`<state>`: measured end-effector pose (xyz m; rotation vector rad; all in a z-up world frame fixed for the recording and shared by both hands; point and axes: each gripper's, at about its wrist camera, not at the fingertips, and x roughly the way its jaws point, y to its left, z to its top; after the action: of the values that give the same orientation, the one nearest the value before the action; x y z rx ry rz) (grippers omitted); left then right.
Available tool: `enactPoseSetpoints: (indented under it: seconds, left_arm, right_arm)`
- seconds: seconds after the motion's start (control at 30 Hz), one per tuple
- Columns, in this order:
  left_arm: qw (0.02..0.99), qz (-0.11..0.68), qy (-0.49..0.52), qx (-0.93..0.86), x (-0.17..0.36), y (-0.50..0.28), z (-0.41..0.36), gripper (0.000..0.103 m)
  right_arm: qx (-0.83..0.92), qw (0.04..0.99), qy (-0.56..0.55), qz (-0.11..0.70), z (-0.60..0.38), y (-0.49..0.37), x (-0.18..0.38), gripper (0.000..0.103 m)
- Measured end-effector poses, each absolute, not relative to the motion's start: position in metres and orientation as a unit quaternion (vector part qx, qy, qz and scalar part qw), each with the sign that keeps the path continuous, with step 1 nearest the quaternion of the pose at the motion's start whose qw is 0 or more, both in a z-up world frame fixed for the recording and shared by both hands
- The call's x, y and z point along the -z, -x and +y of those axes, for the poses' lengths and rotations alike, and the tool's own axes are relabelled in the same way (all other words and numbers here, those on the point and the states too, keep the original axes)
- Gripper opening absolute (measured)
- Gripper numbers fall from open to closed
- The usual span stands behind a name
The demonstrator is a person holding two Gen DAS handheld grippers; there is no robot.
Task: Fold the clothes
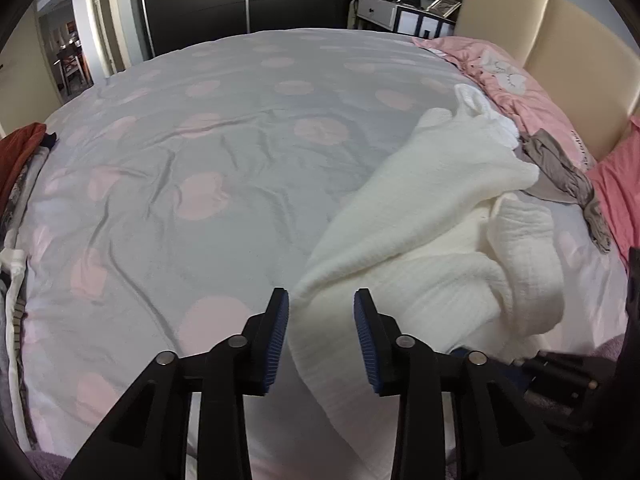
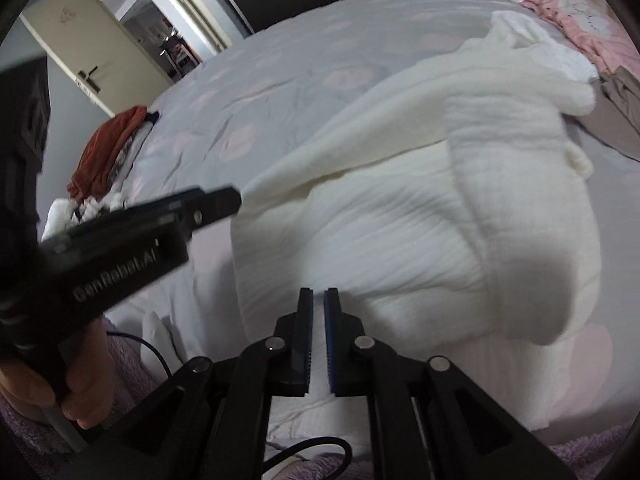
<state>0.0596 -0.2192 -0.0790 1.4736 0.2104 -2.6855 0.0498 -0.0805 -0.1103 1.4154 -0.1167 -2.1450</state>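
A white ribbed garment lies crumpled on the right half of the bed, one sleeve folded over its body. My left gripper hovers at the garment's near left edge. Its blue pads stand apart, cloth shows in the gap, and neither pad presses on it. In the right wrist view the left gripper reaches in from the left, held by a hand, its tip at the garment's edge. My right gripper hangs over the garment's near part, its jaws almost together with nothing visibly pinched.
The bed cover is grey with pink dots. A clothes pile topped by a rust-red garment sits at the bed's left edge. Pink bedding, a grey-brown garment and a beige headboard lie to the right. A cable runs below.
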Motion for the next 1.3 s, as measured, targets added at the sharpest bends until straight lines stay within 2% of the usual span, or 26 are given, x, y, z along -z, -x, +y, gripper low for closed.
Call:
enactPoseSetpoints:
  seconds: [0.1, 0.2, 0.4, 0.5, 0.6, 0.83, 0.9, 0.93, 0.97, 1.0, 1.1, 1.2, 1.3]
  left_arm:
    - [0.015, 0.068, -0.463, 0.884, 0.07, -0.064, -0.214, 0.05]
    - [-0.018, 0.071, -0.448, 0.891, 0.059, -0.066, -0.205, 0.059]
    - [-0.072, 0.066, -0.448, 0.889, 0.047, -0.057, -0.172, 0.06]
    - [-0.1, 0.08, -0.455, 0.881, 0.048, -0.048, -0.151, 0.068]
    - [-0.109, 0.081, -0.466, 0.874, 0.056, -0.033, -0.129, 0.068]
    - [-0.123, 0.124, -0.497, 0.85, 0.076, -0.002, -0.101, 0.069]
    - [-0.119, 0.116, -0.504, 0.848, 0.083, 0.004, -0.095, 0.068]
    - [-0.116, 0.109, -0.51, 0.846, 0.087, 0.006, -0.093, 0.068]
    - [-0.113, 0.102, -0.515, 0.844, 0.091, 0.009, -0.091, 0.065]
    - [-0.11, 0.095, -0.521, 0.841, 0.096, 0.011, -0.089, 0.051]
    - [-0.066, 0.06, -0.552, 0.829, 0.116, 0.018, -0.085, 0.03]
    - [-0.042, 0.056, -0.56, 0.826, 0.125, 0.018, -0.09, 0.018]
    - [-0.025, 0.062, -0.547, 0.835, 0.116, 0.014, -0.097, 0.011]
  right_arm:
    - [0.813, 0.261, -0.517, -0.058, -0.056, -0.048, 0.094, 0.01]
    - [0.827, 0.237, -0.503, -0.081, -0.024, -0.051, 0.078, 0.018]
    - [0.836, 0.106, -0.515, -0.155, 0.061, -0.022, 0.077, 0.028]
    - [0.819, 0.097, -0.526, -0.208, 0.085, -0.006, 0.089, 0.038]
    - [0.816, 0.094, -0.529, -0.216, 0.081, 0.011, 0.1, 0.048]
    - [0.787, 0.054, -0.565, -0.24, 0.081, 0.046, 0.144, 0.049]
    - [0.778, 0.043, -0.574, -0.251, 0.083, 0.05, 0.153, 0.048]
    - [0.775, 0.039, -0.577, -0.253, 0.084, 0.052, 0.157, 0.042]
    - [0.774, 0.04, -0.579, -0.251, 0.083, 0.054, 0.159, 0.037]
    - [0.776, 0.044, -0.58, -0.246, 0.081, 0.055, 0.159, 0.034]
    - [0.78, 0.063, -0.58, -0.226, 0.071, 0.058, 0.159, 0.022]
    - [0.784, 0.075, -0.579, -0.209, 0.063, 0.06, 0.158, 0.014]
    - [0.789, 0.079, -0.574, -0.204, 0.061, 0.059, 0.155, 0.009]
